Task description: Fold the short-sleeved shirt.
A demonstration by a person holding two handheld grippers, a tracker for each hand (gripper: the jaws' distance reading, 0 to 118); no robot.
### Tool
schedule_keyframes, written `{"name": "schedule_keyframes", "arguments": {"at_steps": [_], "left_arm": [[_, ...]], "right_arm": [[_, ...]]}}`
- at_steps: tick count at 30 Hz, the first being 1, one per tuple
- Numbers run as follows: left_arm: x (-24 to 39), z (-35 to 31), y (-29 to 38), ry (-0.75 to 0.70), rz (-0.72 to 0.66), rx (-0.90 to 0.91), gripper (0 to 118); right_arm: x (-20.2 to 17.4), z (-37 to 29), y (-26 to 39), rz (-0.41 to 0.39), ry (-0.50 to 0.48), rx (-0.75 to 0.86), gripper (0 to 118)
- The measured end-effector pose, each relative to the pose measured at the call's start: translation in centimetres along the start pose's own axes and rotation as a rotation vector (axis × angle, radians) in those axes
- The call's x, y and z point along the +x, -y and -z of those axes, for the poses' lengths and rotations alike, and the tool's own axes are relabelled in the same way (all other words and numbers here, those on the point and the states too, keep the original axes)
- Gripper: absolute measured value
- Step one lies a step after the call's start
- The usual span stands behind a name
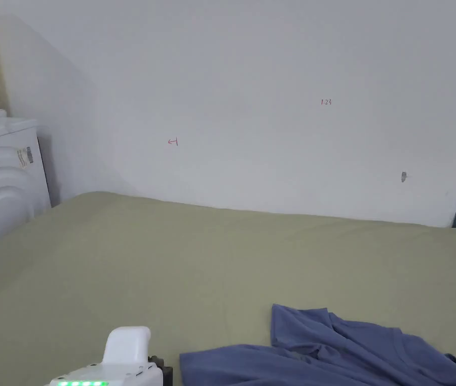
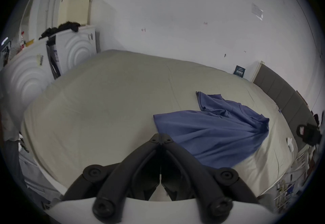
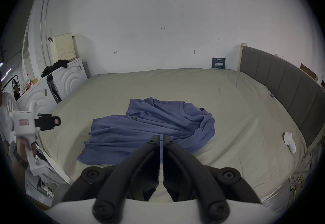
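Note:
A crumpled blue short-sleeved shirt lies on the bed's pale green sheet, toward the near right. It spreads in front of my right gripper, whose jaws stand shut above its near edge with nothing between them. My left gripper is also shut and empty, hovering left of the shirt near its lower corner. A hand holds the left gripper at the bed's left edge, apart from the shirt. Its white body and dark jaw base sit at the bottom of the head view.
White cabinets stand at the bed's left, with dark clothes on top. A grey padded headboard runs along the right side. A small white object lies on the sheet near it. The far half of the bed is bare sheet.

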State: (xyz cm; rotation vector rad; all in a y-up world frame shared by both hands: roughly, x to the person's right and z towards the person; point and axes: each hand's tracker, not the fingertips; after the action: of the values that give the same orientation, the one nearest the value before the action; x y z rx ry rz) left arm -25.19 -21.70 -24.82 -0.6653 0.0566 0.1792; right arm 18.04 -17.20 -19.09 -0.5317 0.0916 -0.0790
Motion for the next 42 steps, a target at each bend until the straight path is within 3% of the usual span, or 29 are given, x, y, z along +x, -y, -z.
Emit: {"name": "schedule_keyframes", "arguments": {"at_steps": [3,4,5,6,7,8,9,12,16,17,18,19,20,21,23,26,27,28,29,34,38,40,42], "left_arm": [[0.4,4.7,-1.8,-0.008,0.016,-0.033,0],[0.3,6.9,-2.2,-0.035,0.026,-0.05,6],[0.6,8.8,-2.6,-0.078,0.044,-0.063,21],[0.6,10.7,-3.0,-0.073,0.032,-0.086,55],[0.6,12.3,-3.2,-0.069,0.007,-0.129,81],[0.5,14.0,-3.3,-0.042,-0.029,-0.162,95],[0.4,15.3,-3.4,-0.005,-0.08,-0.178,95],[1.4,18.5,-3.5,-0.036,-0.081,-0.188,95],[3.9,20.6,-1.9,-0.142,0.07,-0.246,94],[4.5,20.5,-1.3,-0.121,0.077,-0.291,89],[4.9,20.1,-0.6,-0.085,0.065,-0.321,74],[5.4,19.7,-0.1,-0.083,0.063,-0.305,66],[5.3,19.3,0.2,-0.118,0.109,-0.221,44],[5.3,19.0,0.3,-0.064,0.114,-0.209,6],[5.5,18.9,0.4,0.0,0.072,-0.238,6],[5.3,18.4,0.2,-0.015,0.052,-0.235,6],[5.2,18.2,0.1,-0.006,0.039,-0.226,5],[5.3,17.9,-0.2,0.001,0.033,-0.229,6],[5.2,17.6,-0.3,0.01,0.015,-0.225,6],[5.4,16.9,-0.4,0.038,0.013,-0.221,6],[5.2,17.1,-0.4,0.06,0.003,-0.229,6],[5.0,17.6,-0.3,0.068,0.007,-0.233,6],[4.8,17.7,-0.2,0.105,-0.024,-0.232,6]], "right_arm": [[1.3,0.9,-0.7,0.021,0.007,-0.007,6],[1.8,1.2,-1.0,0.029,0.015,-0.01,6],[2.5,1.5,-1.3,0.034,0.022,-0.011,6],[3.1,1.9,-1.5,0.038,0.028,-0.012,6],[3.7,2.1,-1.7,0.044,0.036,-0.015,6],[4.4,2.4,-1.9,0.048,0.043,-0.021,6],[5.0,2.6,-2.1,0.049,0.05,-0.027,6],[6.6,3.0,-2.4,0.041,0.084,-0.033,6],[8.4,3.0,-2.4,0.052,0.11,-0.013,6],[8.9,3.1,-2.5,0.059,0.112,-0.01,6],[9.4,3.4,-2.5,0.066,0.116,-0.013,6],[9.9,3.9,-2.6,0.07,0.125,-0.02,6],[10.4,4.5,-2.7,0.068,0.145,-0.028,7],[10.9,5.3,-2.8,0.064,0.156,-0.029,10],[12.3,7.1,-2.9,0.065,0.169,-0.042,18],[14.8,10.4,-3.3,0.117,0.119,-0.123,31],[15.7,11.9,-3.3,0.151,0.096,-0.143,60],[16.6,13.3,-3.3,0.181,0.065,-0.171,82],[17.6,15.0,-3.3,0.223,0.034,-0.203,88],[20.4,23.0,-3.7,0.338,0.125,-0.37,87],[20.7,27.2,-3.7,0.442,0.027,-0.442,87],[20.4,28.7,-3.5,0.492,0.058,-0.445,86],[19.7,29.5,-3.5,0.515,0.042,-0.5,73]]}}
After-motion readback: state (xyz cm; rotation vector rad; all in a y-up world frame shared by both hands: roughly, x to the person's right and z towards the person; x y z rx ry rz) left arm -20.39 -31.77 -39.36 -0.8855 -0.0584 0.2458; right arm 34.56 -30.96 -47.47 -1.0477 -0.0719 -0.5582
